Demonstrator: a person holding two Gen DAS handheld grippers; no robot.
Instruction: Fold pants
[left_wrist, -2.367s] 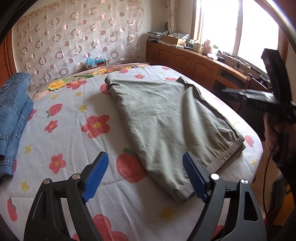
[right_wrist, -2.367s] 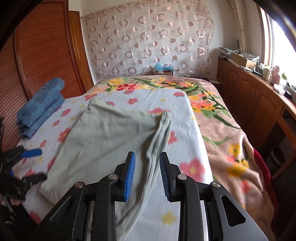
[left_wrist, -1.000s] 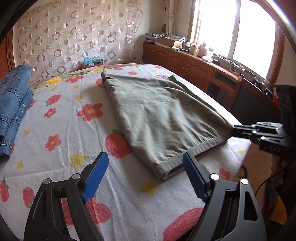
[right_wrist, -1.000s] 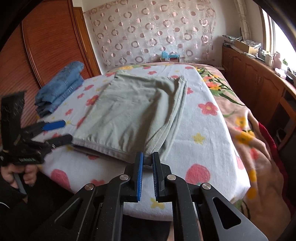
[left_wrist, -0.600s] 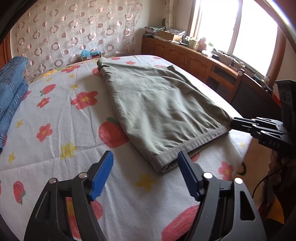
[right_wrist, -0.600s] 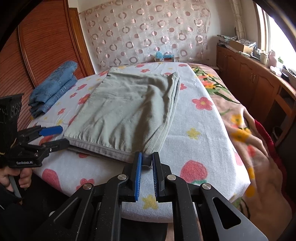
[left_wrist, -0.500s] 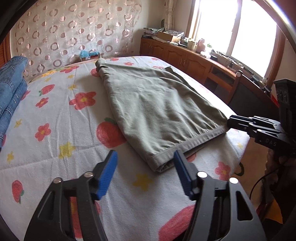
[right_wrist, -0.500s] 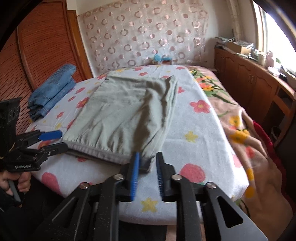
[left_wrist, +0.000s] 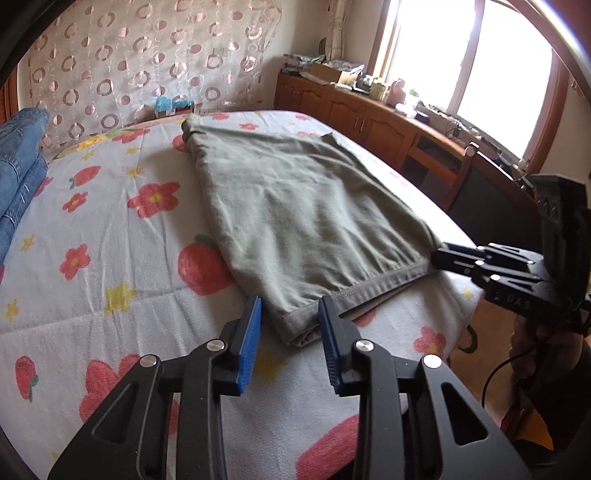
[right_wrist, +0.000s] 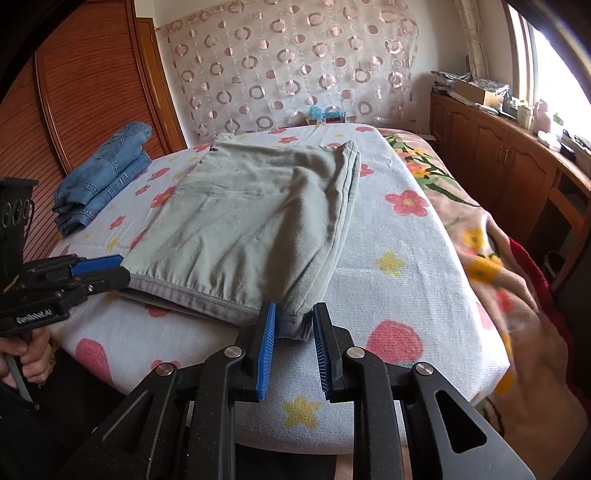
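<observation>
Grey-green pants (left_wrist: 306, 206) lie folded lengthwise on the flowered bedspread (left_wrist: 110, 229), waistband toward me. My left gripper (left_wrist: 290, 321) is open, its blue pads either side of the waistband's left corner. My right gripper (right_wrist: 293, 325) is open, its pads either side of the waistband's right corner; the pants show in its view too (right_wrist: 251, 221). Each gripper also shows in the other's view, the right one (left_wrist: 443, 256) at the right corner and the left one (right_wrist: 118, 271) at the left corner.
Folded blue jeans (right_wrist: 103, 177) lie at the bed's far left. A brown flowered blanket (right_wrist: 498, 258) hangs over the bed's right side. Wooden cabinets (left_wrist: 369, 118) run under the window. A wooden wardrobe (right_wrist: 92, 81) stands on the left.
My right gripper was shut on the waistband corner and has opened. My left gripper has narrowed from wide open and moved forward around the other corner.
</observation>
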